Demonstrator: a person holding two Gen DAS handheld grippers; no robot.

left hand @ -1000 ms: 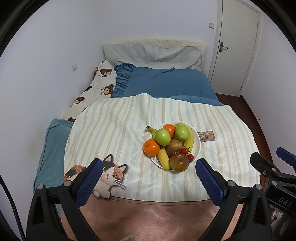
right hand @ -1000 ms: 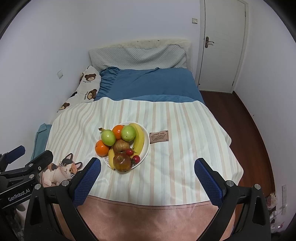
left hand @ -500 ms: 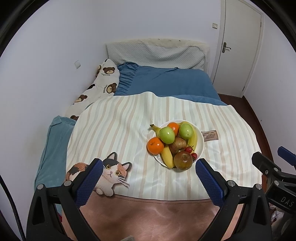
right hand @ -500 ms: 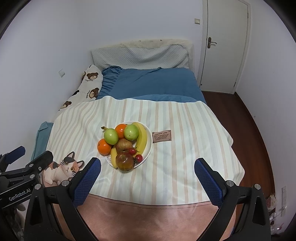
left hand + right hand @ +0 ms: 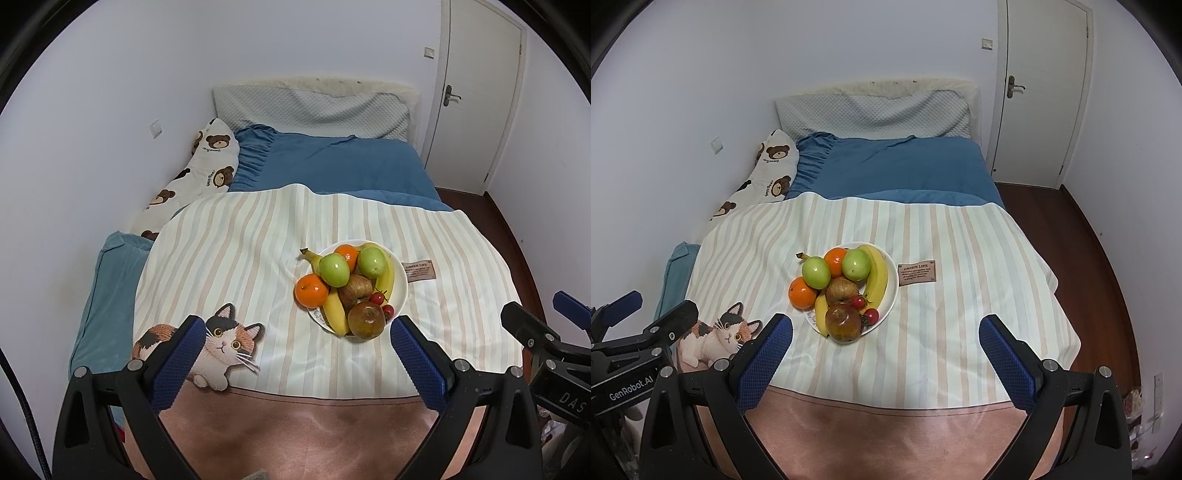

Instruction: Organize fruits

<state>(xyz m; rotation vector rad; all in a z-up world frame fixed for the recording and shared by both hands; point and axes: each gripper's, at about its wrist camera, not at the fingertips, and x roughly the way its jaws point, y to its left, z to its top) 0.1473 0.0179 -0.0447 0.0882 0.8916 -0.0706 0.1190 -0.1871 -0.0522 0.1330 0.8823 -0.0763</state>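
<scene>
With both the left gripper (image 5: 295, 334) and right gripper (image 5: 885, 332) spread wide and empty, the heaped white plate (image 5: 891, 295) sat mid-bedspread (image 5: 960, 332); its round, smooth fruit would likely roll, so grip across each widest part.

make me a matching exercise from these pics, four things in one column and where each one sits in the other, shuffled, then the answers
Things
1. brown apple
2. cat picture
3. brown label
4. bear-print pillow

Places
A. against the wall at the bed's left side
B. on the striped cloth, just right of the plate
C. at the plate's near edge
D. at the cloth's near left corner

Pairs: 1-C, 2-D, 3-B, 4-A
</scene>
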